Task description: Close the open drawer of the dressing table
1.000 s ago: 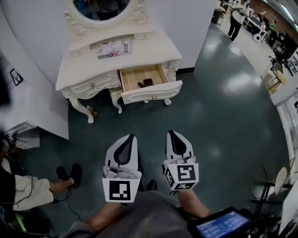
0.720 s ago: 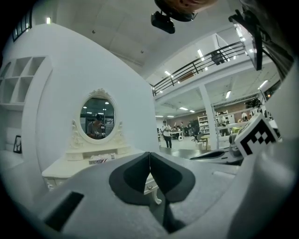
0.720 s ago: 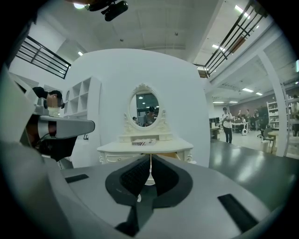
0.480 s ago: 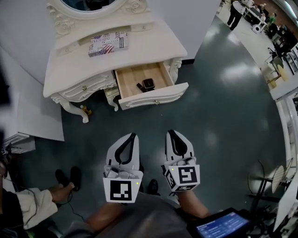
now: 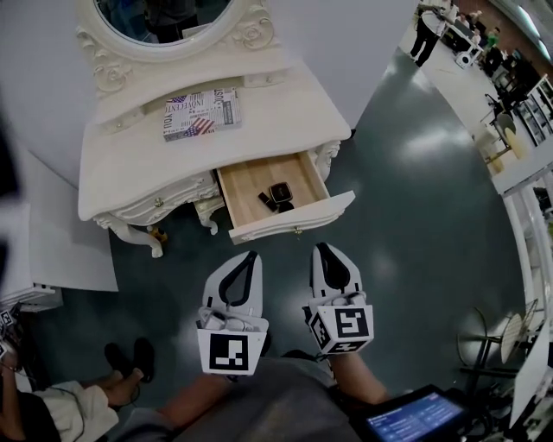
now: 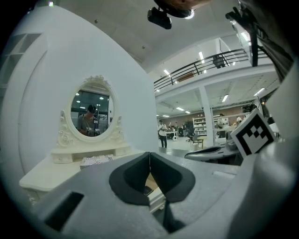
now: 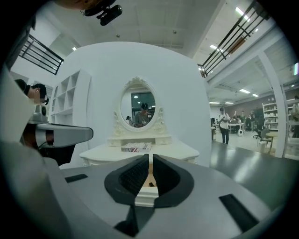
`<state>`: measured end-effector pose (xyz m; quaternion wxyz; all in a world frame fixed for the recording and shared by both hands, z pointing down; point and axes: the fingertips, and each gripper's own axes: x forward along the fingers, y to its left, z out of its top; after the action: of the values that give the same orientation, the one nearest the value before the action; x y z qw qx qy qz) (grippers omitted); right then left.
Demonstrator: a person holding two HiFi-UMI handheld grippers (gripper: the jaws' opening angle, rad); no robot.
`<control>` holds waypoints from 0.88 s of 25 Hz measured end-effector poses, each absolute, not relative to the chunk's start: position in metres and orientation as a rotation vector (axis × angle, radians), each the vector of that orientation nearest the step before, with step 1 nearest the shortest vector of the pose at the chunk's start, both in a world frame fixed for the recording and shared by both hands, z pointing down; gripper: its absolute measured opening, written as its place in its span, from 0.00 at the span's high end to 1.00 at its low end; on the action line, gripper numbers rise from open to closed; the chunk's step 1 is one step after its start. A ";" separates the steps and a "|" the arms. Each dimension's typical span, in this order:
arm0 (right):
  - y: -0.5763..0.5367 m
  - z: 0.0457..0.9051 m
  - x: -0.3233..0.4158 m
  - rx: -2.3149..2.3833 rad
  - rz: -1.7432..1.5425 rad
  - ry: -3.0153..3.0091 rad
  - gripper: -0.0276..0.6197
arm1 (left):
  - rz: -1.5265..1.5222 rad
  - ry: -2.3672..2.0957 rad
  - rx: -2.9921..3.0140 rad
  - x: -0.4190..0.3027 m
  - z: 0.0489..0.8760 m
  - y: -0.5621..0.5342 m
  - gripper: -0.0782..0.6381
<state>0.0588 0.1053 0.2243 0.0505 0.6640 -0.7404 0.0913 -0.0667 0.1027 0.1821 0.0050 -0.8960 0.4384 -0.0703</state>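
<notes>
The white dressing table (image 5: 276,112) stands against the wall, its right-hand drawer (image 5: 294,217) pulled out. On the drawer's wooden floor lies a small dark watch (image 5: 278,193). Both grippers hover side by side just short of the drawer front, over the floor. My left gripper (image 5: 251,255) is shut and empty, below the drawer's left end. My right gripper (image 5: 321,247) is shut and empty, below its right half. Level with the table in the right gripper view, the right gripper (image 7: 150,156) points straight at the drawer front (image 7: 147,196). The left gripper (image 6: 149,154) has its jaw tips touching.
A flag-printed box (image 5: 201,114) lies on the tabletop below the oval mirror (image 5: 164,17). A white panel (image 5: 52,250) stands to the left, and a seated person's shoes (image 5: 130,363) are at lower left. A lit screen (image 5: 410,419) is at bottom right, with chair frames (image 5: 510,337) to the right.
The table and open drawer have drawn closer in the head view as both grippers moved forward together toward the drawer. Both jaws stayed shut.
</notes>
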 end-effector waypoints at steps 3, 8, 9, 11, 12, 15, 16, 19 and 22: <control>0.089 0.205 0.060 2.046 0.222 -2.257 0.93 | -0.149 1.358 -2.790 -0.066 0.163 0.088 0.87; 0.076 0.193 0.062 2.061 0.166 -2.260 0.93 | -0.125 1.343 -2.780 -0.064 0.155 0.075 0.87; 0.074 0.192 0.063 2.061 0.159 -2.261 0.93 | -0.126 1.342 -2.779 -0.063 0.155 0.072 0.87; 0.069 0.192 0.065 2.060 0.155 -2.260 0.93 | -0.137 1.345 -2.781 -0.060 0.156 0.066 0.87; 0.066 0.193 0.068 2.059 0.157 -2.259 0.93 | -0.144 1.346 -2.783 -0.057 0.157 0.063 0.87; 0.053 0.199 0.077 2.061 0.173 -2.258 0.93 | -0.168 1.357 -2.790 -0.048 0.163 0.052 0.87; 0.048 0.202 0.080 2.059 0.182 -2.259 0.93 | -0.179 1.367 -2.792 -0.046 0.166 0.047 0.87; 0.032 0.214 0.084 2.044 0.206 -2.267 0.93 | -0.232 1.382 -2.794 -0.039 0.174 0.031 0.87; 0.020 0.226 0.091 2.028 0.223 -2.259 0.93 | -0.271 1.382 -2.801 -0.029 0.184 0.018 0.87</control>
<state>0.0910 0.0201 0.2264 0.0489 0.6654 -0.7412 0.0733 -0.0286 0.0182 0.1842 0.0034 -0.8934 0.4409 -0.0865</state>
